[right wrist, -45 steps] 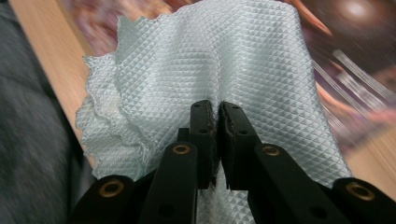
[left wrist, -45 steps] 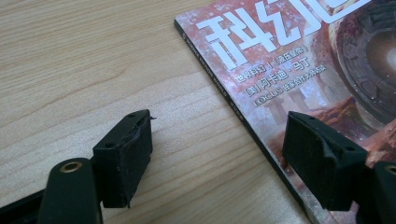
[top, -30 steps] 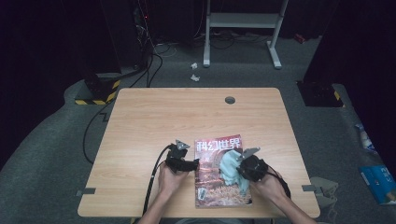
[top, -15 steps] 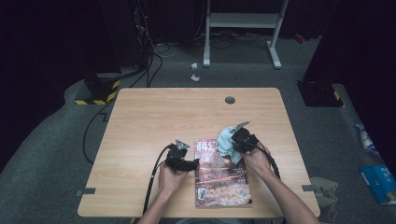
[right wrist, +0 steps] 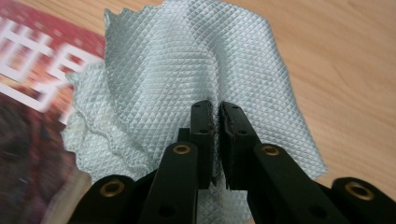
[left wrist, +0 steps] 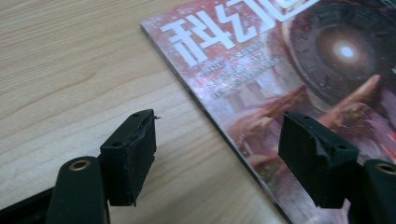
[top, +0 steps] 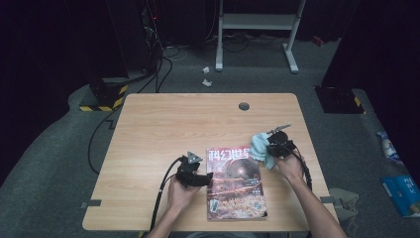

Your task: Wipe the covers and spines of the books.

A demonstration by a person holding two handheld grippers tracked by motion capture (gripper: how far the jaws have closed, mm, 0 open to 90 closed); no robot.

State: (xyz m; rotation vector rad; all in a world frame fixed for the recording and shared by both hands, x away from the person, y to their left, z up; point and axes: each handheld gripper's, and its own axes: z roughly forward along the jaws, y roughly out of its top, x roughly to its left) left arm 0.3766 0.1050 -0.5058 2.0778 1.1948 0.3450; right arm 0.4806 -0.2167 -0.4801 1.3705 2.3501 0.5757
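The cloth (right wrist: 187, 70), a pale blue-grey square with a diamond weave and a pinked edge, is pinched in your right gripper (right wrist: 215, 116), whose two black jaws stand pressed together on a fold of it. In the right gripper view, the cloth fans out ahead of the jaws and to both sides of them, its left part lying over a corner of the magazine (right wrist: 32, 93) and its right part over bare table (right wrist: 345, 60). In the high view, the cloth (top: 258, 146) sits just to the left of your right gripper (top: 274, 145), at the magazine's far right corner, and your right hand (top: 289, 166) grips the tool from behind.

Your left gripper (left wrist: 217, 154) has its jaws wide apart and holds nothing. In the left gripper view, the left jaw stands over the wooden table (left wrist: 70, 70) and the right jaw over the magazine (left wrist: 299, 70), so that the magazine's near edge runs slantwise through the gap between them. Whether the jaw tips touch the surface cannot be told. In the high view, your left gripper (top: 208, 177) lies at the left edge of the magazine (top: 235, 186), with your left hand (top: 181, 191) behind it and the black cable trailing back off the near table edge. The two grippers are well apart, on opposite sides of the magazine.
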